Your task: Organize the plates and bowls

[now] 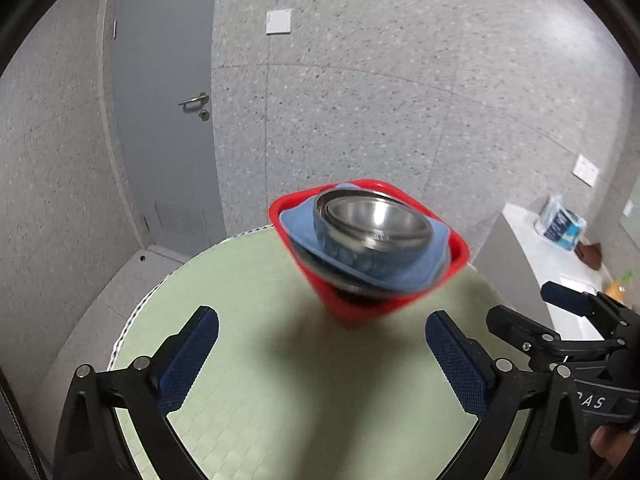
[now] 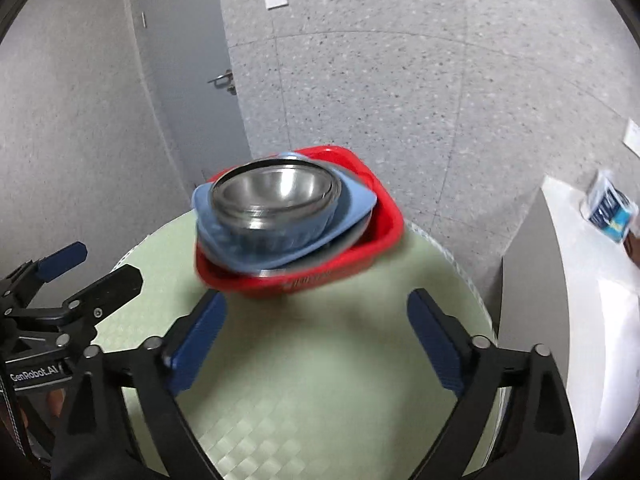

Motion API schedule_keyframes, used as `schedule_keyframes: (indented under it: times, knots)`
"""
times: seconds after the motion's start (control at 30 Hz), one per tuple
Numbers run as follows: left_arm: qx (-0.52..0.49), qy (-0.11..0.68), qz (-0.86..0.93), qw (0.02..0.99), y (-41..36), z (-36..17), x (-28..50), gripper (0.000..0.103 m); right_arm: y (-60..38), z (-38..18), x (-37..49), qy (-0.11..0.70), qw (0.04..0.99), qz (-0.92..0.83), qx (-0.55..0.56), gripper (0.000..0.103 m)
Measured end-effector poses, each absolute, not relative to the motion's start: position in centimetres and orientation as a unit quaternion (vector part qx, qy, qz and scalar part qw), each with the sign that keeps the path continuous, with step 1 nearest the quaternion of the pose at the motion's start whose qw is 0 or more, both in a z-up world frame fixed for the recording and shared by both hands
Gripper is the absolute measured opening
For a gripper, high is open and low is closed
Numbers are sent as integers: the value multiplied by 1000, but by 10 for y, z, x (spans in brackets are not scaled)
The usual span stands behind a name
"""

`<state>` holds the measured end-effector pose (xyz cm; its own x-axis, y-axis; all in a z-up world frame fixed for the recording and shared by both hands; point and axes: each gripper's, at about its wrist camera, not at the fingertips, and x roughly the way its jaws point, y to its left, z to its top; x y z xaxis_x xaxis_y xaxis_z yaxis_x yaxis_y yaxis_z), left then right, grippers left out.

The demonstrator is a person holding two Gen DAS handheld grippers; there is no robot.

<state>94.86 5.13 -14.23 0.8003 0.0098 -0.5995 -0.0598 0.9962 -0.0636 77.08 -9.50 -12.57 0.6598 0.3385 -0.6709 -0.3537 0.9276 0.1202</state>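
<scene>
— Since the near things come first, how do the tongs stand?
— Two pairs. The left tongs point(image 1: 322, 354) are spread wide with nothing between the blue pads; the right tongs point(image 2: 316, 338) are just as wide and just as empty. Each pair shows at the edge of the other's view, and both hover over the round green surface point(image 1: 280, 420).
— And past them?
— One red basket point(image 2: 384, 236) sits on the far part of that surface, apart from both pairs. In it lies one blue plate point(image 2: 356, 208), tilted, with a blue bowl point(image 2: 280, 236) on it and steel bowls point(image 2: 276, 188) nested inside; at least two rims show, but blur stops an exact count. A steel rim peeks out under the plate.
— Further back?
— One grey door point(image 1: 168, 120) with a lever handle, a speckled wall, and a white counter point(image 1: 532, 248) on the right carrying one blue-and-white packet point(image 1: 560, 226).
</scene>
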Motion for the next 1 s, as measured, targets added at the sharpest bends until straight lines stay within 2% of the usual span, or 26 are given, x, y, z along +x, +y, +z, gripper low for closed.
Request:
schedule_keyframes:
  times: [0.13, 0.57, 1.0]
  knots:
    - [-23, 308, 5, 951, 61, -141, 899, 102, -97, -123, 728, 356, 918, 174, 5, 102]
    - [1, 277, -48, 960, 66, -126, 700, 102, -111, -99, 574, 318, 938, 136, 24, 103]
    - [10, 236, -46, 971, 24, -107, 449, 102, -171, -85, 410, 283, 947, 150, 32, 103]
